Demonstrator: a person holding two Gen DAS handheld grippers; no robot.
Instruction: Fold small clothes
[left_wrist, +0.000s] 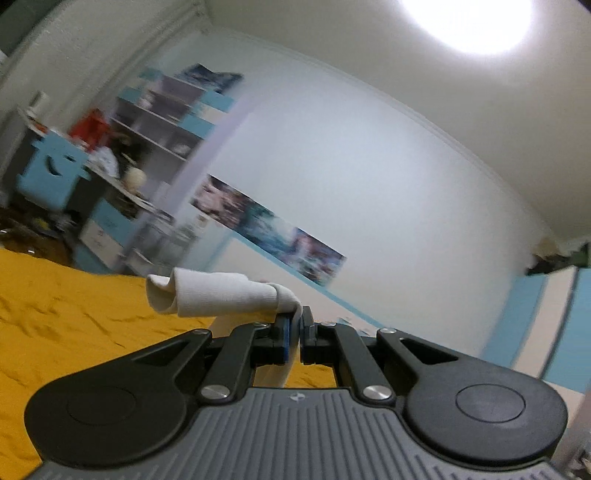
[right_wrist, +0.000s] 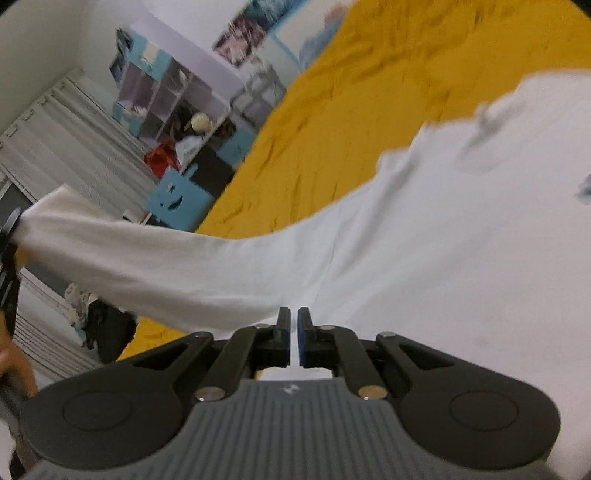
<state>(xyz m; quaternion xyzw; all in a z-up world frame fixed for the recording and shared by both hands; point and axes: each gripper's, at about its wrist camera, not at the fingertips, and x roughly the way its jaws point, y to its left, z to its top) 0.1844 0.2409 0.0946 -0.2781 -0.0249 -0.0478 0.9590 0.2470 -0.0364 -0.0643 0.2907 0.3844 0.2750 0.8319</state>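
Left wrist view: our left hand-held gripper is clamped on the cuff end of a white knit long-sleeved garment. The cuff curls over above the pads w/ fabric also hanging down between them. Gripper points about level over the wrinkled mustard-yellow bedspread, so the sleeve is lifted clear of the bed. We judge that's to pull it straight before a fold. The blue-and-white shelving unit sits beyond the bed's far edge, blurred.

Right wrist view: our right hand-held gripper is tilted down, jaws together, w/ white fabric showing in the thin gap, so it's prob. pinching the garment body near the underarm. Can't tell the exact spot. The sleeve stretches taut leftward to the other gripper at the frame's left edge, off the bed. The body spreads toward the bed's right side, partly resting on the bedspread. Two-point hold keeps the sleeve flat and tensioned, ready to swing across the body.
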